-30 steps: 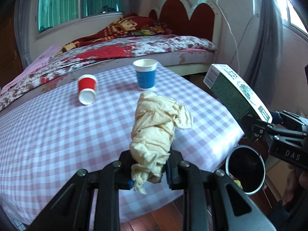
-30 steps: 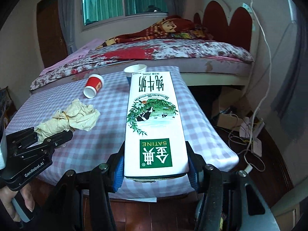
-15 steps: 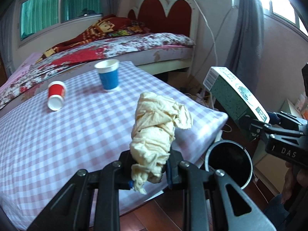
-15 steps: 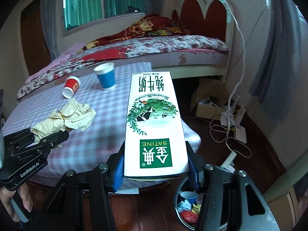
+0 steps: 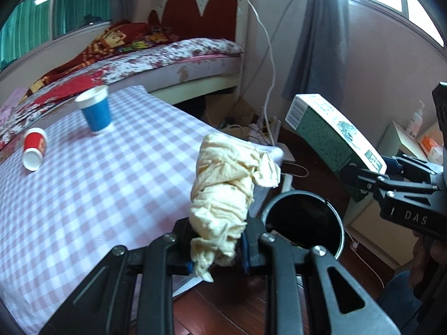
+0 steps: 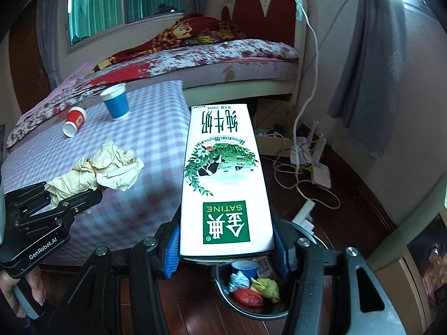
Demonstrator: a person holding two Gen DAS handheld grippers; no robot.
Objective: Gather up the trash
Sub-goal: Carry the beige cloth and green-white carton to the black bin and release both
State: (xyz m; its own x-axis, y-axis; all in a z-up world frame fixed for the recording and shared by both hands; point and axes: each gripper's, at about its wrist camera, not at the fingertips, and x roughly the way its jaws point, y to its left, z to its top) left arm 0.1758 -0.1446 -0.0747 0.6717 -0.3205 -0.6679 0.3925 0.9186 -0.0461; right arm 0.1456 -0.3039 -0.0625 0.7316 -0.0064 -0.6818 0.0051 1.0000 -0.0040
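Observation:
My left gripper (image 5: 216,247) is shut on a crumpled beige paper wad (image 5: 226,195), held just past the table's right edge. Beside it, the round black trash bin (image 5: 301,215) stands on the floor. My right gripper (image 6: 226,248) is shut on a white and green milk carton (image 6: 223,173), gripped by its near end, with the bin (image 6: 262,315) directly beneath. The bin holds a small blue cup and red and yellow scraps. On the checked tablecloth (image 5: 83,195) a blue cup (image 5: 96,111) stands upright and a red cup (image 5: 35,148) lies on its side.
A bed (image 6: 223,55) with a flowered cover runs behind the table. Cables, a white router (image 6: 321,176) and a cardboard box lie on the wooden floor to the right. A grey curtain (image 6: 368,69) hangs by the wall.
Both grippers have swung right, off the table toward the bin, each keeping its load. The bin has come under the carton and close beside the paper wad.

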